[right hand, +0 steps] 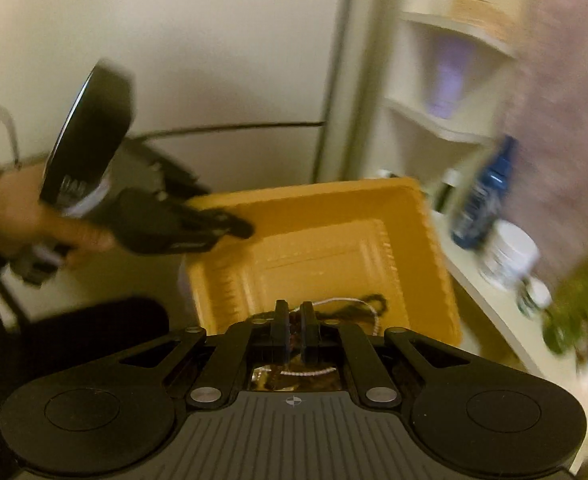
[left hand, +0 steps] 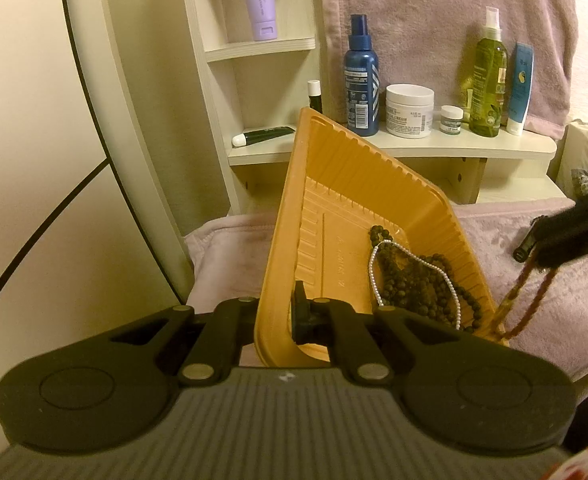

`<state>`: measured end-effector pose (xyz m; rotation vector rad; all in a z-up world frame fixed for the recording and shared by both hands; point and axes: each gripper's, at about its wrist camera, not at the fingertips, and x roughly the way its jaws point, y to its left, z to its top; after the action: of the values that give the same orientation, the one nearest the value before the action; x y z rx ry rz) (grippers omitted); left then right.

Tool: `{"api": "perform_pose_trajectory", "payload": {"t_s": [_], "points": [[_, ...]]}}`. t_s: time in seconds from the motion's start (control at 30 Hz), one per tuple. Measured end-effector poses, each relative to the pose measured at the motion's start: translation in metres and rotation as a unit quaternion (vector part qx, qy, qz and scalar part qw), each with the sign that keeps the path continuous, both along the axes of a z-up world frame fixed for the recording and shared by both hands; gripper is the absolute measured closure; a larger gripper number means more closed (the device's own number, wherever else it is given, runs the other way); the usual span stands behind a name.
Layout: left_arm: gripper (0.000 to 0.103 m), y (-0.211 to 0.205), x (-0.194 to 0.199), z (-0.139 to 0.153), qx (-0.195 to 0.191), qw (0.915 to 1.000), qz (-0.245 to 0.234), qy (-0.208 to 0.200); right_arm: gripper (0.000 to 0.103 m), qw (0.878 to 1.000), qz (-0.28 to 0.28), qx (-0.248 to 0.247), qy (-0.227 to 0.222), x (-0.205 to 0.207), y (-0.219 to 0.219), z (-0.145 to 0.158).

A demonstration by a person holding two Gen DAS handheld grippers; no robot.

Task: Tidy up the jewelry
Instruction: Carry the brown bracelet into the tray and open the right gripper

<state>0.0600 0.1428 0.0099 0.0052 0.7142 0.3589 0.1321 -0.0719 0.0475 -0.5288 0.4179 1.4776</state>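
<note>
Orange plastic sits pinched between the pads of the left gripper [left hand: 281, 312], which is clenched on the near rim of the orange tray [left hand: 334, 184] and holds it tipped up, its far corner raised toward the shelf [left hand: 454, 146]. Inside, slid down to the low near corner, lie a dark bead necklace [left hand: 418, 276] and a white pearl strand [left hand: 374, 276] looped across it. Off to the tray's right, the right gripper [left hand: 534, 254] is clamped on a brown bead strand [left hand: 530, 300], which hangs from its tips with the lower loop just beside or touching the tray's near right corner; whether any of it rests inside the rim cannot be told. In the right wrist view those jaws stand almost together with something reddish-brown caught between them, the tray [right hand: 314, 208] below and ahead, and the picture is smeared by motion. Farther out, a pink cloth [left hand: 534, 240] covers the surface under the tray, and the shelf behind carries a blue bottle [left hand: 361, 76], a white cream jar [left hand: 409, 110] and a green spray bottle [left hand: 488, 80]. My reading is that the step in hand is adding the brown strand to the collected pieces. The next move calls for bringing the hanging loop fully over the tray before letting go, with the tray kept steady so the beads do not spill over the low corner.
</note>
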Motion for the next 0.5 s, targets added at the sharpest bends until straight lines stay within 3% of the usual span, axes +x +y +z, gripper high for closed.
{"api": "perform_pose_trajectory", "payload": {"t_s": [0.3,0.5], "points": [[0.098,0.001,0.000,-0.001,-0.003,1.0000,0.001,0.000,0.098,0.996,0.054,-0.040,-0.058,-0.010,0.028,-0.015],[0.098,0.001,0.001,-0.001,-0.003,1.0000,0.001,0.000,0.098,0.995,0.063,-0.058,-0.054,-0.008,0.036,-0.023]]}}
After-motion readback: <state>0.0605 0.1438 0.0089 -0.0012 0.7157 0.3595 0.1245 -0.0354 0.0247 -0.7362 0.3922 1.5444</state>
